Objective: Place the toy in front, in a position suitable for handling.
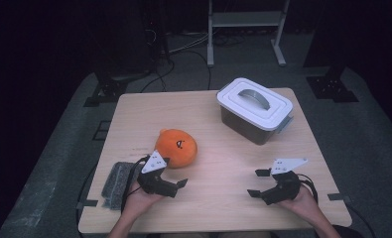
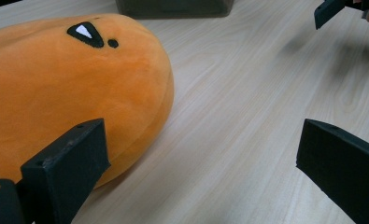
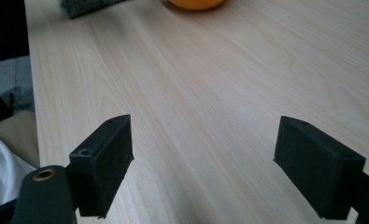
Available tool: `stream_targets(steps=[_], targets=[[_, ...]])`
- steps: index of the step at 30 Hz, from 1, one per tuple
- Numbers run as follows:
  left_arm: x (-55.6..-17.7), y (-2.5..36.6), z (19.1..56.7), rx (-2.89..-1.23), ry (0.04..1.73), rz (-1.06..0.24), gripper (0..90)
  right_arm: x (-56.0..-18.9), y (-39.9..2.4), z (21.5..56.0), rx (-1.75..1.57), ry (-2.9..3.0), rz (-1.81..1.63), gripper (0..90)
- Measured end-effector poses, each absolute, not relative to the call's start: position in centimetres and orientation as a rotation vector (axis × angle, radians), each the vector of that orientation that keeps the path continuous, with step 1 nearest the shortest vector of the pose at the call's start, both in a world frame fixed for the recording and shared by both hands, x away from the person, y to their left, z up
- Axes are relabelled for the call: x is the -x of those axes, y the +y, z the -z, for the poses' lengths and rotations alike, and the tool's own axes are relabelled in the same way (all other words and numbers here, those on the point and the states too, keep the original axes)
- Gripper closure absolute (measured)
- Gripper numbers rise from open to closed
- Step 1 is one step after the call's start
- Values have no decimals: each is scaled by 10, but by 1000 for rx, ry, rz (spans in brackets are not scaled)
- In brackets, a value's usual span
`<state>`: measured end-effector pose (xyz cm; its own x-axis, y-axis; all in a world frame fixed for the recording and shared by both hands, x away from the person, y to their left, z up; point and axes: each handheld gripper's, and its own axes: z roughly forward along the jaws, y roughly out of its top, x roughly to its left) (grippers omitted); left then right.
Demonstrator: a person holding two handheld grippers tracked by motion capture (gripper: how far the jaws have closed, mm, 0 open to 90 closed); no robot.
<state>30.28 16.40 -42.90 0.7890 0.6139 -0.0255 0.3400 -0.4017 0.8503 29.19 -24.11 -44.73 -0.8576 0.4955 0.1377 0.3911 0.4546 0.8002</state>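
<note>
From above I see my left gripper [image 1: 176,171] standing apart and empty just beside the orange plush toy [image 1: 176,145], which lies on the tabletop [image 1: 218,148] just ahead of it, and my right gripper [image 1: 259,182] also spread wide with nothing in it, well apart from the toy. Along my left gripper [image 2: 201,154] the toy [image 2: 56,88] sits right against the left-hand jaw, bare wood between the jaws. Along my right gripper [image 3: 205,158] the jaws gape over bare tabletop [image 3: 196,84], the toy [image 3: 195,3] far ahead.

Orange plush toy [image 1: 176,146], white-lidded grey box [image 1: 254,110]
</note>
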Motion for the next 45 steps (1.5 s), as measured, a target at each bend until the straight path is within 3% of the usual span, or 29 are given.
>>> stream_targets(steps=[11,30,45], targets=[[-303,166,429,-2020,714,-356,16,-302,-237,430,-752,2552,-1449,181],[-299,172,428,-2001,710,-345,17,-344,-166,360,-472,2594,-1429,181],[-298,174,428,-1996,709,-351,17,-373,-112,342,-349,2659,-1378,196]])
